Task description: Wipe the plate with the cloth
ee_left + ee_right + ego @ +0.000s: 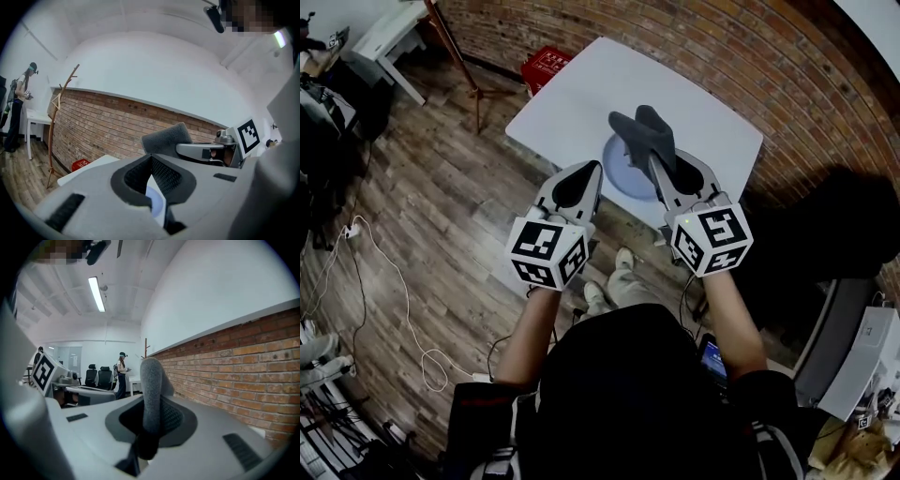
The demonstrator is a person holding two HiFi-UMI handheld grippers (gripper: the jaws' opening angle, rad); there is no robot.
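Evidently soft, light and floppy, the grey cloth (641, 133) stood pinched by its lower end in the jaws of the right gripper (659, 171), above the blue plate (619, 176) on the white desk (581, 94). Beside the plate, the jaws of the left gripper (584, 178) were closed on nothing.

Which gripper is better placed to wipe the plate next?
Right. The right gripper is shut on the cloth over the plate; the left gripper is shut, apparently empty, beside the plate.

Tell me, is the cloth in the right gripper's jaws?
Yes, the right gripper is clamped on the grey cloth, which sticks up between its jaws.
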